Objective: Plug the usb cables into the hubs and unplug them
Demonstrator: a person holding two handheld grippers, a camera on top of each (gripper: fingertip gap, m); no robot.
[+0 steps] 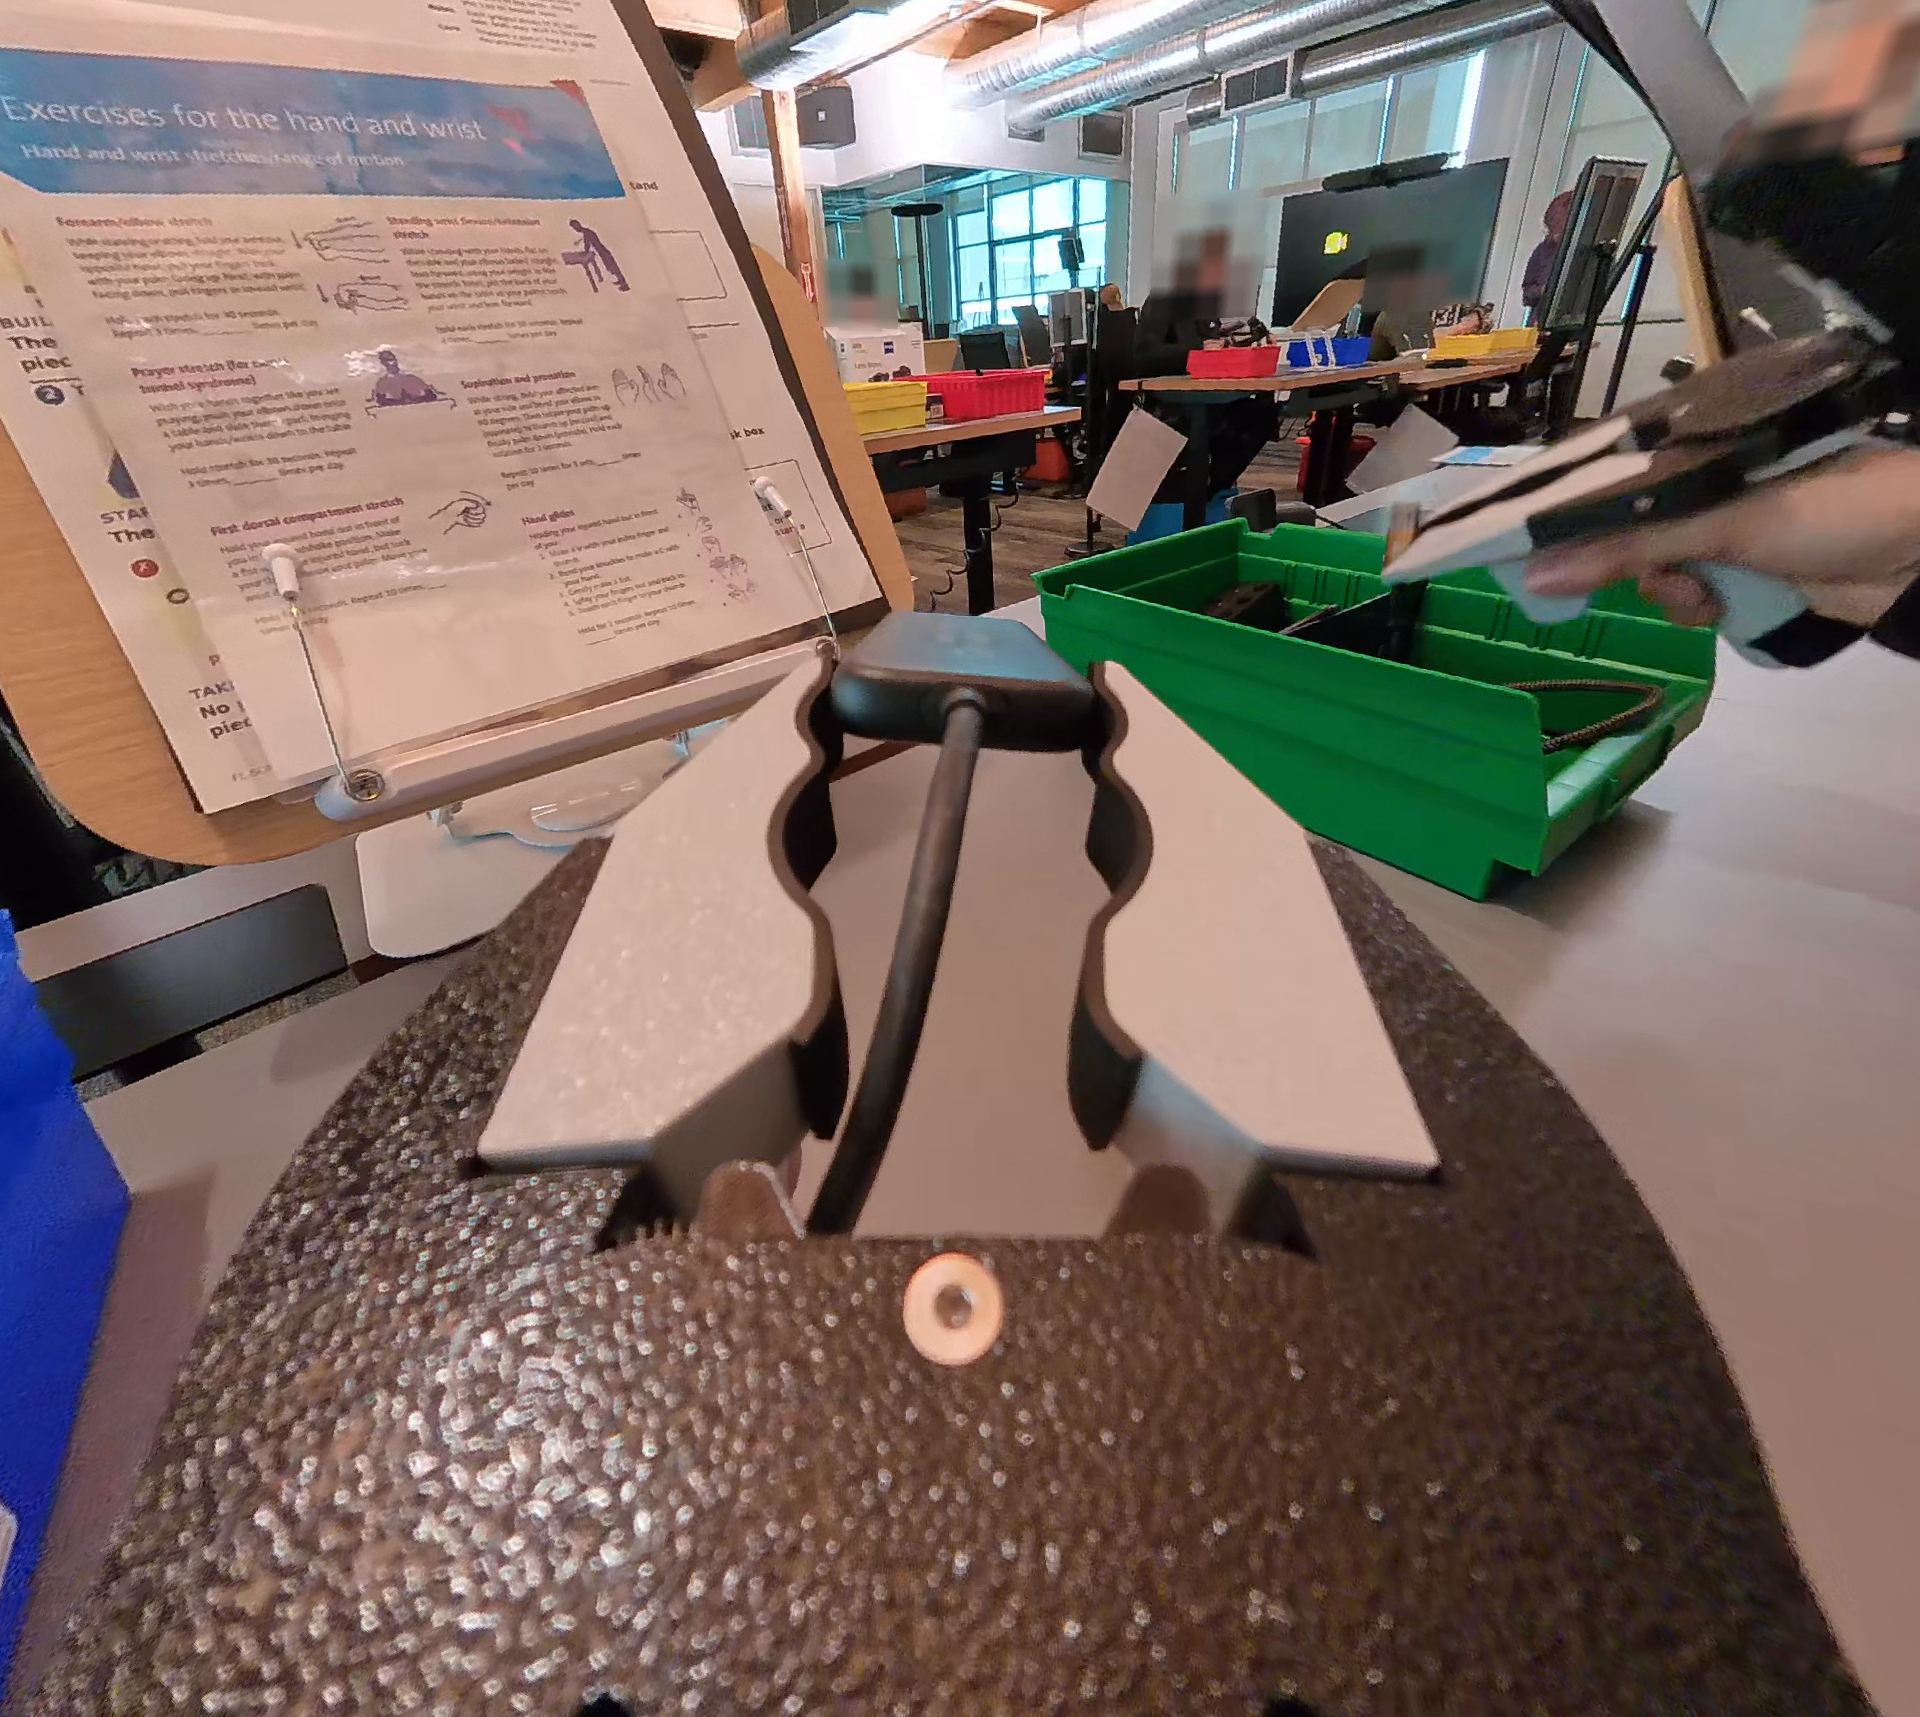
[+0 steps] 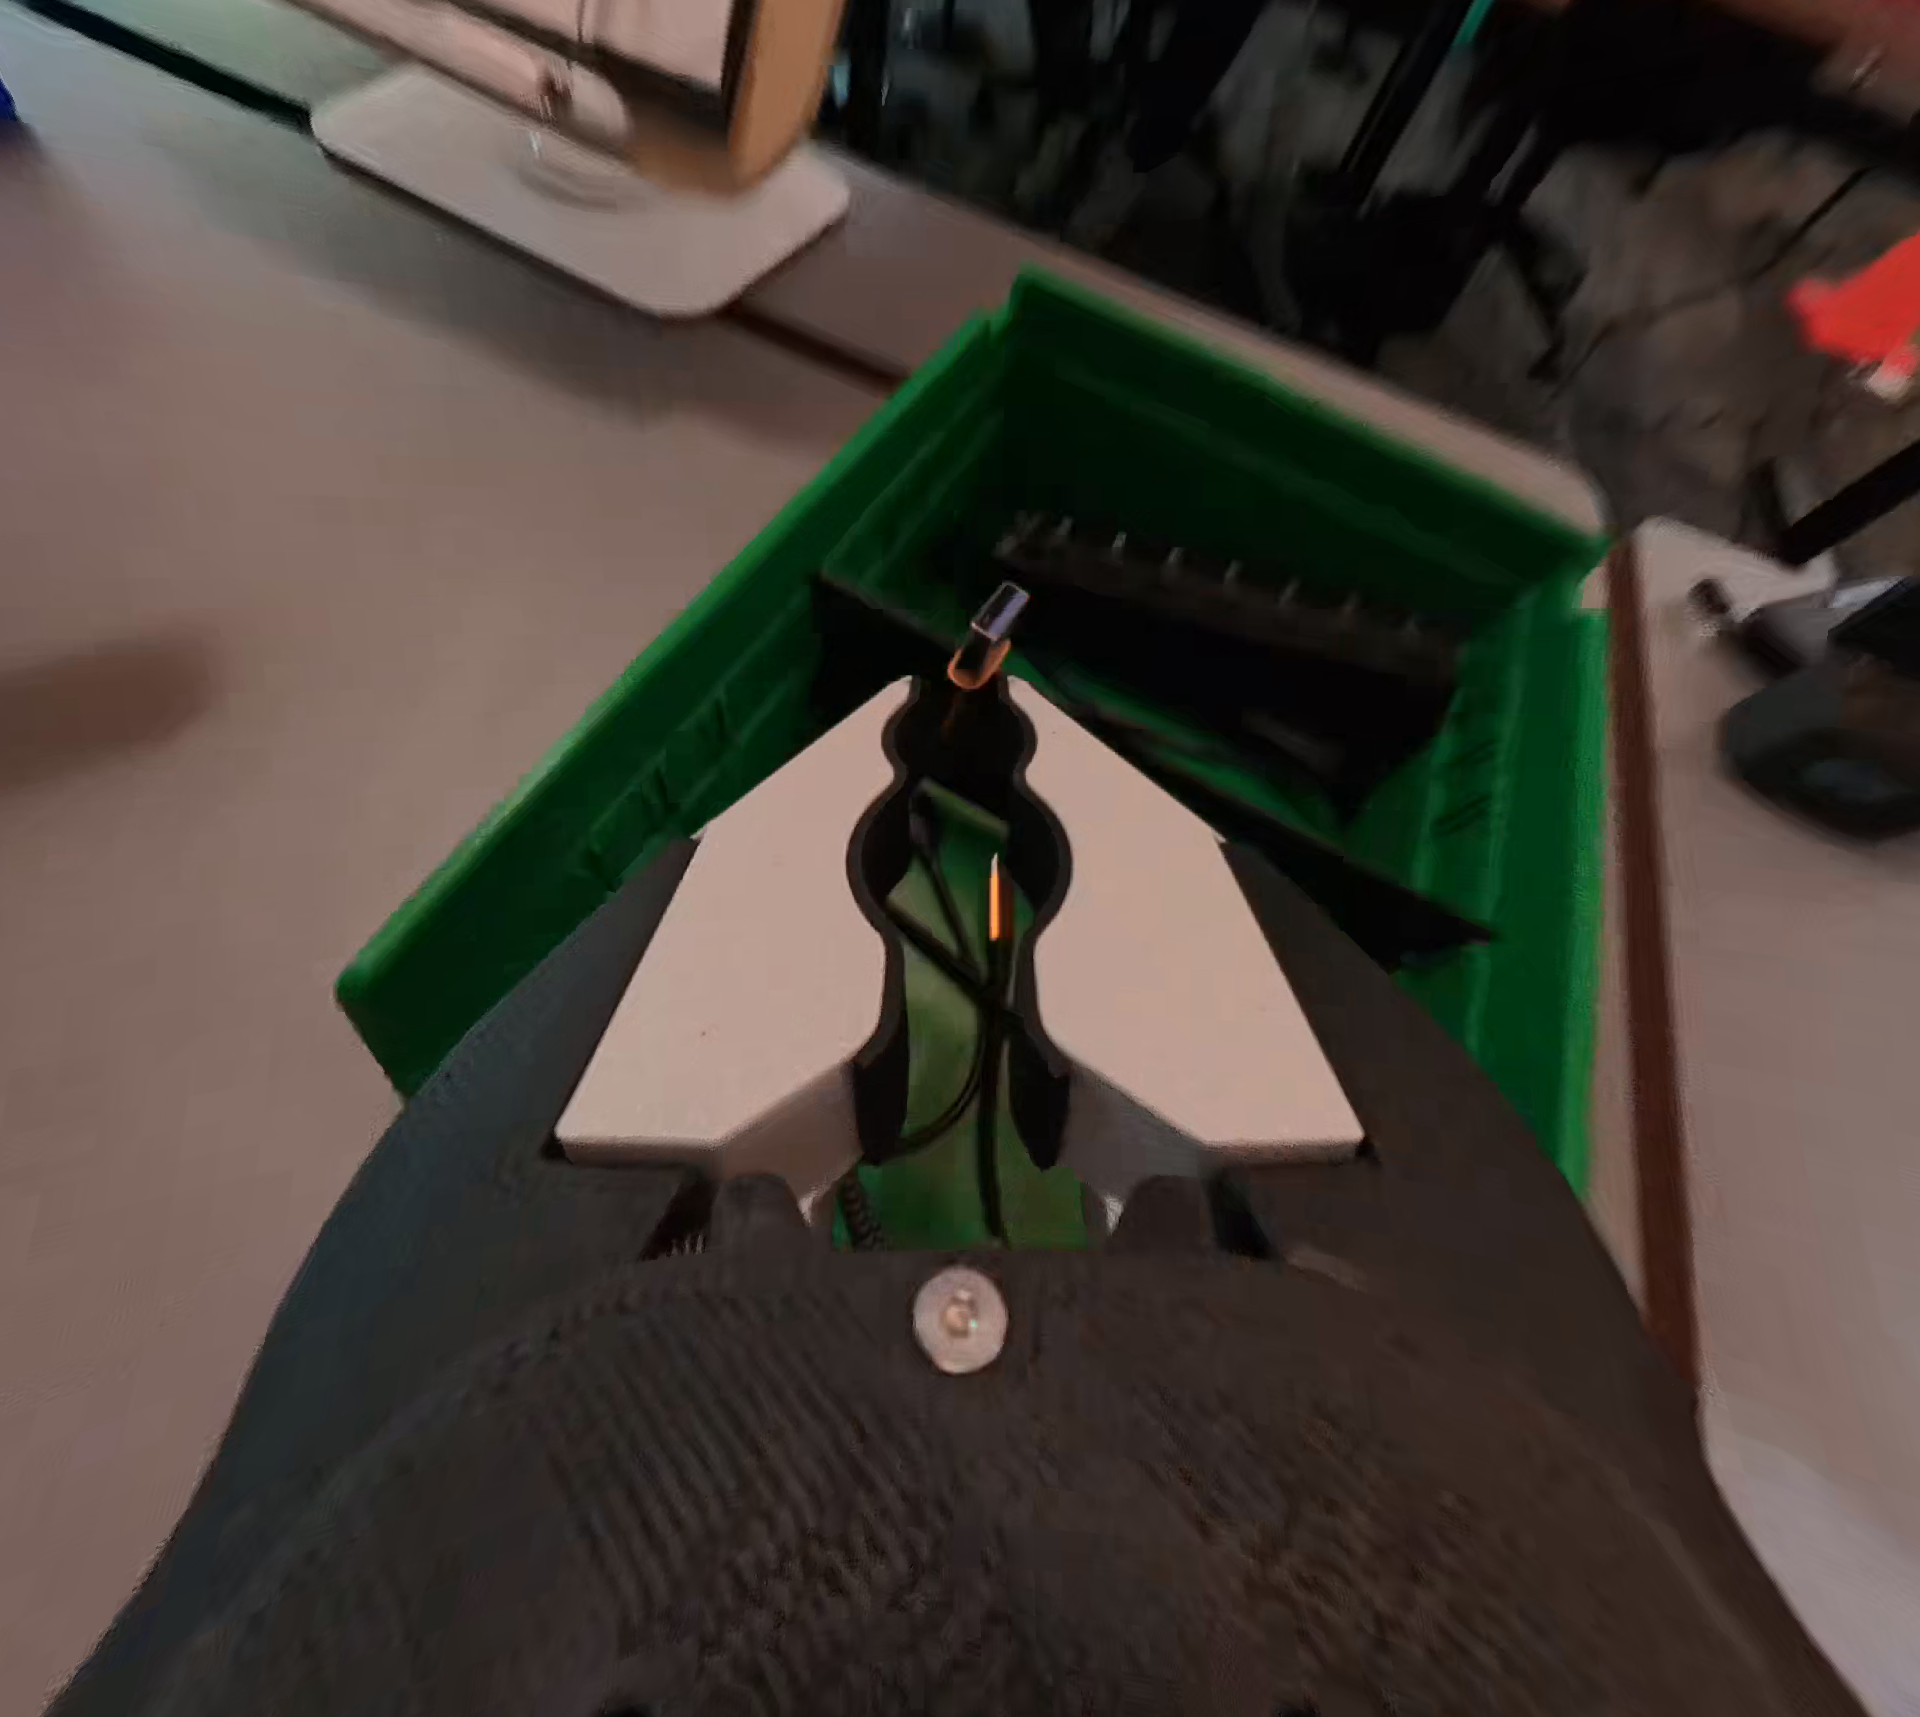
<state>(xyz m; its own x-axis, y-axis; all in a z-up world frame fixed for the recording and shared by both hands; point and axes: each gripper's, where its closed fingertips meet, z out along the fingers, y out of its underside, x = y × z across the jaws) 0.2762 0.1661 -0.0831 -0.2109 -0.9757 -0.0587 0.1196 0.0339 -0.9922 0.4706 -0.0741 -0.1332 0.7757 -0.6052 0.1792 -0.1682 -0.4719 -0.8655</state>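
My left gripper (image 1: 961,691) is shut on a black USB hub (image 1: 961,665), held above the table, with the hub's cable (image 1: 914,950) running back between the fingers. My right gripper (image 2: 961,691) is shut on a USB cable plug (image 2: 987,633) with an orange collar and a metal tip, held over the green bin (image 2: 582,794). The plug's cable (image 2: 977,992) hangs down into the bin. A long black hub (image 2: 1226,597) lies in the bin's far compartment. The right gripper also shows in the left wrist view (image 1: 1403,540), above the green bin (image 1: 1351,732).
A document stand (image 1: 416,317) with printed sheets stands at the back left of the grey table (image 1: 1662,992). A blue object (image 1: 42,1200) sits at the left edge. A braided cable (image 1: 1600,711) lies in the bin's near compartment. Other tables with coloured bins and people are far behind.
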